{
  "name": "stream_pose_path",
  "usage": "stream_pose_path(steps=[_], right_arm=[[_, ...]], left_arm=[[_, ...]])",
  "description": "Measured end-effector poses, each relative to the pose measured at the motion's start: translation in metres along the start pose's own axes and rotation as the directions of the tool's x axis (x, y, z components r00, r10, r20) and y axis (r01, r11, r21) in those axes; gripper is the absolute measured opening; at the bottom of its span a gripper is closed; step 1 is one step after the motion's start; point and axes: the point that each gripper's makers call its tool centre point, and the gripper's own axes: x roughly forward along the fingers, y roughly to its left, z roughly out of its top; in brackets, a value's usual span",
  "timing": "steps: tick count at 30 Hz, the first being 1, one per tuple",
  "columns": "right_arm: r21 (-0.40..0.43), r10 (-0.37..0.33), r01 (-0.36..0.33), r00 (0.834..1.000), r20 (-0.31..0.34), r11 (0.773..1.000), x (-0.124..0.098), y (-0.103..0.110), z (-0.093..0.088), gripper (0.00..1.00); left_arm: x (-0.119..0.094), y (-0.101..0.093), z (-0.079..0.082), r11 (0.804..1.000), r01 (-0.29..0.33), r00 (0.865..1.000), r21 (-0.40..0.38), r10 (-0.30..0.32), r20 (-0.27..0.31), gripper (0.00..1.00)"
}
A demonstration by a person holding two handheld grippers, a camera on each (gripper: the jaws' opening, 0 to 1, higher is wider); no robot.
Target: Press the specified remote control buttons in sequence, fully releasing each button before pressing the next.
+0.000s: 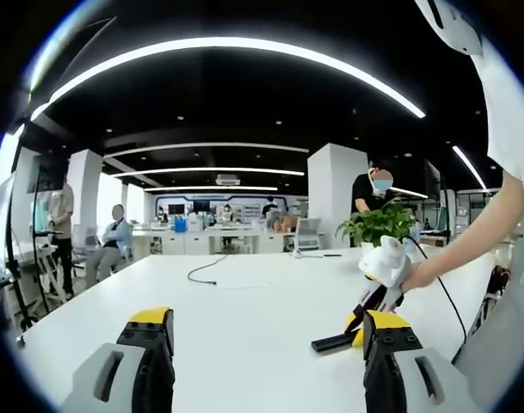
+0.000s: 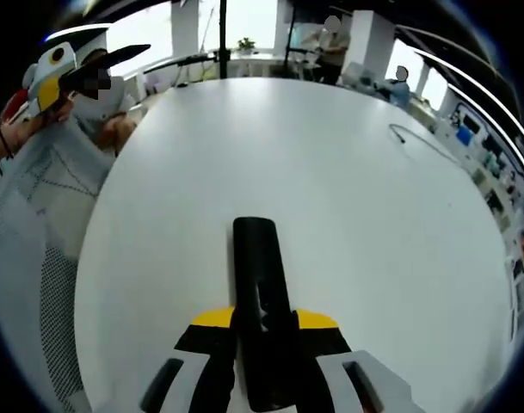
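A large open office stretches behind a long white table (image 1: 244, 292), with curved light strips overhead, desks at the far end and a few people standing or sitting along the left side. A potted green plant (image 1: 378, 225) stands near the table's far right corner, and a thin dark cable (image 1: 212, 268) lies curled toward the middle of the far part of the tabletop. The left gripper (image 1: 266, 344) hangs over the near edge of the table, its two yellow-tipped jaws wide apart with bare white surface between them. Over by the right edge, a hand (image 1: 421, 274) holds the right gripper (image 1: 358, 329) pointed down at the table, its tip at a black remote control (image 1: 332, 342) that lies flat on the surface. In the right gripper view that remote (image 2: 260, 292) runs lengthwise away from the camera toward the middle of the table, and the right gripper (image 2: 263, 331) has its jaws closed in against both long sides of it, clamping its near end.
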Motion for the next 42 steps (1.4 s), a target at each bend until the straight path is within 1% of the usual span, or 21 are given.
stream_pose_path(steps=[2, 7, 10, 18, 26, 30, 36, 42], right_arm=[[-0.001, 0.006, -0.006, 1.0, -0.001, 1.0, 0.0, -0.002, 0.001, 0.21], [-0.011, 0.022, -0.023, 1.0, -0.012, 1.0, 0.002, -0.007, 0.004, 0.21], [-0.014, 0.028, -0.029, 1.0, -0.012, 1.0, 0.004, -0.013, 0.005, 0.21], [0.002, 0.022, -0.022, 1.0, -0.008, 1.0, 0.008, -0.03, 0.009, 0.21], [-0.007, 0.019, -0.019, 1.0, -0.017, 1.0, 0.011, -0.043, 0.013, 0.22], [-0.018, 0.02, -0.021, 1.0, -0.023, 1.0, 0.013, -0.045, 0.015, 0.22], [0.002, 0.026, -0.026, 1.0, -0.016, 1.0, 0.014, -0.047, 0.016, 0.22], [-0.001, 0.02, -0.02, 1.0, -0.012, 1.0, 0.013, -0.048, 0.016, 0.22]], left_arm=[[0.0, -0.001, -0.002, 1.0, 0.003, 1.0, 0.007, -0.003, -0.008, 0.94], [0.0, 0.001, -0.002, 1.0, -0.003, 1.0, 0.004, 0.003, -0.008, 0.94], [0.001, 0.0, -0.004, 1.0, -0.002, 1.0, 0.011, 0.002, -0.02, 0.93], [0.002, 0.001, -0.006, 1.0, -0.007, 0.999, 0.015, 0.007, -0.031, 0.93], [0.002, 0.001, -0.008, 1.0, -0.008, 0.999, 0.017, 0.009, -0.037, 0.92], [0.003, 0.001, -0.009, 1.0, -0.006, 0.999, 0.014, 0.006, -0.04, 0.92], [0.003, 0.001, -0.009, 1.0, -0.005, 0.999, 0.012, 0.006, -0.04, 0.92], [0.003, 0.001, -0.008, 1.0, -0.006, 0.999, 0.014, 0.006, -0.04, 0.92]])
